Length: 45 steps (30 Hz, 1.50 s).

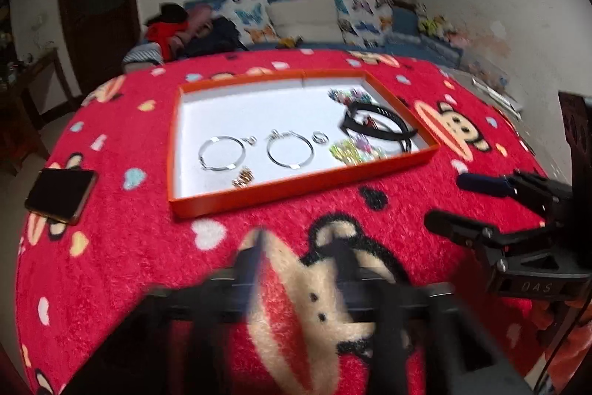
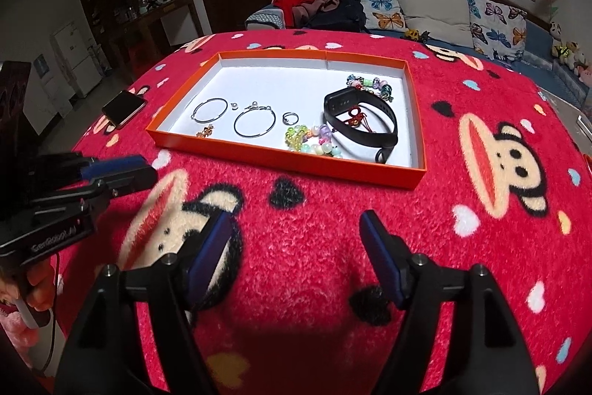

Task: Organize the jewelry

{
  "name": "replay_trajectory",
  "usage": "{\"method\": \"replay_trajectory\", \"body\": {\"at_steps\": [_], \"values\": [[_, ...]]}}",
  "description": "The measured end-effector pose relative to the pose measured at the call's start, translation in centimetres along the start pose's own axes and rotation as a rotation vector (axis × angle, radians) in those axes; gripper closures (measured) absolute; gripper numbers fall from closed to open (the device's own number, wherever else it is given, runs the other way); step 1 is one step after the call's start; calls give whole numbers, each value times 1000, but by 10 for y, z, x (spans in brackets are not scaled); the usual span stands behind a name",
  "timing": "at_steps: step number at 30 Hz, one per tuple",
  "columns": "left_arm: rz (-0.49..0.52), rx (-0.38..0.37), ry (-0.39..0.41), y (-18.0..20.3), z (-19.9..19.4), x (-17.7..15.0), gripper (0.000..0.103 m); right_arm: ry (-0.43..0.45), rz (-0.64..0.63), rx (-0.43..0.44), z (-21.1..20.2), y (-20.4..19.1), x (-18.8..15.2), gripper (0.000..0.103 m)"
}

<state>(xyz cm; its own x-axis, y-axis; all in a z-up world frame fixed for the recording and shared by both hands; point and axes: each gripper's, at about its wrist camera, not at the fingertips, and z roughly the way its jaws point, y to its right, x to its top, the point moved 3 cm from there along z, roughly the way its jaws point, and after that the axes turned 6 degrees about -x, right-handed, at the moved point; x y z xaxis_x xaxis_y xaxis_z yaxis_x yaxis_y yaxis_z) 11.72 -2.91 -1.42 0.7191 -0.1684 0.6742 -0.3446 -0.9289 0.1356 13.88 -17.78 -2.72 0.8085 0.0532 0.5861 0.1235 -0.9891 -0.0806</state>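
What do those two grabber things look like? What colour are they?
Both are black plastic with visible screws. The right gripper has two long fingers faced with dark blue pads. The left gripper also has a blue pad, white lettering on its body and a thin dark cable hanging below it.

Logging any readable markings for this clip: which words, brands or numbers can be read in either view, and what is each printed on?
"DAS" - embossed on the black body of the right gripper, seen from the left wrist view.
"GenRobot.AI" - white print on the body of the left gripper, seen from the right wrist view.
Nothing readable on the orange tray, phone or black wristband.
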Motion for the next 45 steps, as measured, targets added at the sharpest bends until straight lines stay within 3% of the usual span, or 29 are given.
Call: {"method": "replay_trajectory", "body": {"at_steps": [1, 3, 6, 10, 14, 20, 32, 45], "values": [[5, 12, 27, 0, -4, 0, 29, -2, -3, 1, 0, -1, -1, 29], [26, 35, 79, 2, -14, -1, 25, -3, -7, -1, -1, -3, -3, 29], [33, 51, 84, 3, -19, 1, 19, -6, -8, 2, -1, -5, -5, 29], [34, 95, 118, 0, -29, 0, 0, -5, -10, 5, -4, -8, -8, 29], [55, 126, 159, 1, -42, -3, 0, 1, -12, -2, -9, -9, -9, 29], [47, 112, 128, -3, -45, -8, 0, 22, 7, 5, -21, -9, -7, 29], [14, 174, 102, -18, -49, -22, 0, 65, -11, -20, -40, -15, -9, 26], [0, 182, 88, -20, -51, -33, 0, 52, -5, -3, -37, -22, -17, 25]]}}
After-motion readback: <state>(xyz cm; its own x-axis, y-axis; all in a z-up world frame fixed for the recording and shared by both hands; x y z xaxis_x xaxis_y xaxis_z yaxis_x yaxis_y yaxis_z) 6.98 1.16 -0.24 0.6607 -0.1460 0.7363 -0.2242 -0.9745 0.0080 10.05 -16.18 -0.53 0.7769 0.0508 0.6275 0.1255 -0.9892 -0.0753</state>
